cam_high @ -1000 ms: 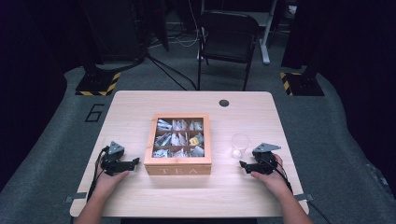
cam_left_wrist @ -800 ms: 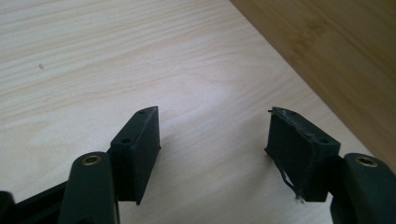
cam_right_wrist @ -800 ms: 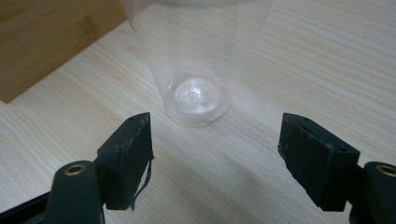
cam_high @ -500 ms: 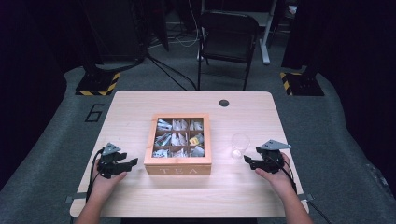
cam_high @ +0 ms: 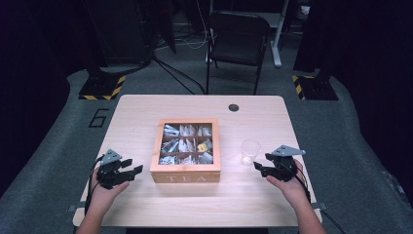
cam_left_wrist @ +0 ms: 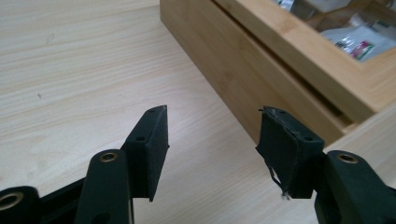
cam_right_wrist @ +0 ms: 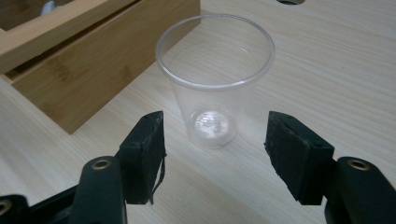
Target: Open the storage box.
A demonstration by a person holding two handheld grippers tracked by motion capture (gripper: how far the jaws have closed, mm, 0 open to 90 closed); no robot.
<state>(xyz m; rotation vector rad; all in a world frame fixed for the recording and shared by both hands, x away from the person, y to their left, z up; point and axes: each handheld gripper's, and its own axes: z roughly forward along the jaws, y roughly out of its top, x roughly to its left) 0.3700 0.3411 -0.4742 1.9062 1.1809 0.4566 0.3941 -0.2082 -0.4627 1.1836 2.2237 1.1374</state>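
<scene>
A wooden tea box [cam_high: 185, 178] with a glass-window lid sits shut at the table's middle, sachets showing in its compartments. A clear plastic cup [cam_high: 250, 152] stands upright just right of it. My left gripper [cam_high: 132, 166] hovers left of the box's front corner; in the left gripper view its jaws [cam_left_wrist: 212, 135] have just been closing and stand open over bare wood, with the box [cam_left_wrist: 261, 60] ahead to the right. My right gripper [cam_high: 261, 162] points at the cup [cam_right_wrist: 215, 93]. Its jaws [cam_right_wrist: 215, 135] have also been closing and stand open, short of the cup.
The light wooden table [cam_high: 136, 117] has a round cable hole [cam_high: 234, 107] at the back right. A black chair [cam_high: 238, 34] stands behind the table on the grey floor. The tea box wall [cam_right_wrist: 93, 70] lies close to the cup's left.
Both grippers have lifted a little off the table and their jaws have narrowed. The right hand has drifted slightly to the right. Box and cup have not moved.
</scene>
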